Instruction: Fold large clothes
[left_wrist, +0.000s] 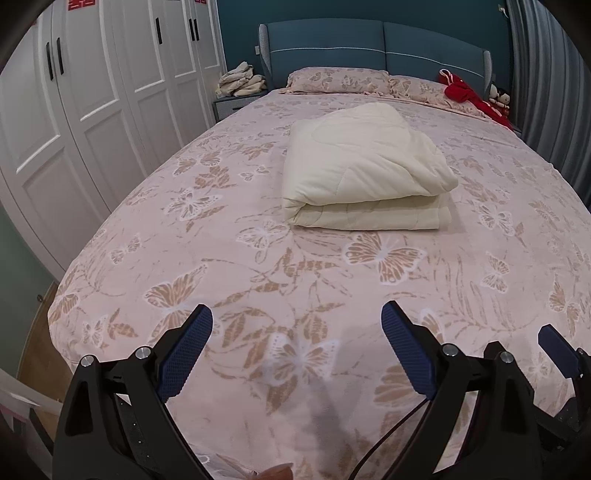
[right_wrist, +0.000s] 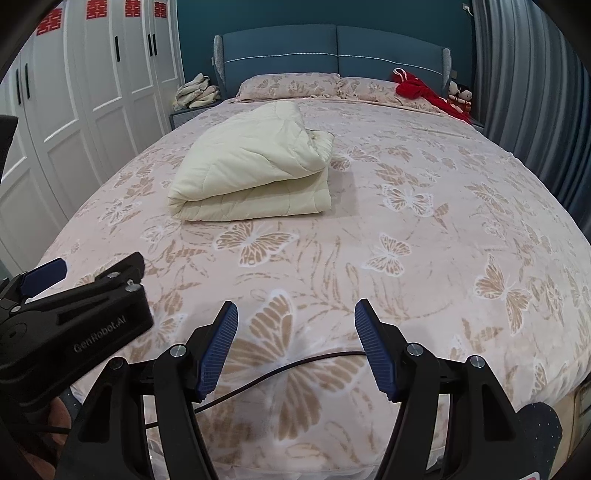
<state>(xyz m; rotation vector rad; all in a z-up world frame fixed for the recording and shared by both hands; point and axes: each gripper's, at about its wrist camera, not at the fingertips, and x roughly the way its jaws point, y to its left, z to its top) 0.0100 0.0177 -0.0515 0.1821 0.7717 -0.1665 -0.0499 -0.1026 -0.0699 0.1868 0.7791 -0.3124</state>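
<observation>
From the left wrist view, the left tool (left_wrist: 297, 321) hangs wide open over the foot of the bed (left_wrist: 147, 236), gripping nothing; the folded cream quilt (left_wrist: 364, 171) lies mid-bed. From the right wrist view, the right tool (right_wrist: 295, 319) gapes empty too, quilt (right_wrist: 255, 170) ahead, left of centre.

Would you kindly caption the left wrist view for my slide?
Open left tongs hover over the butterfly-print bed, the folded cream quilt lying ahead.
</observation>
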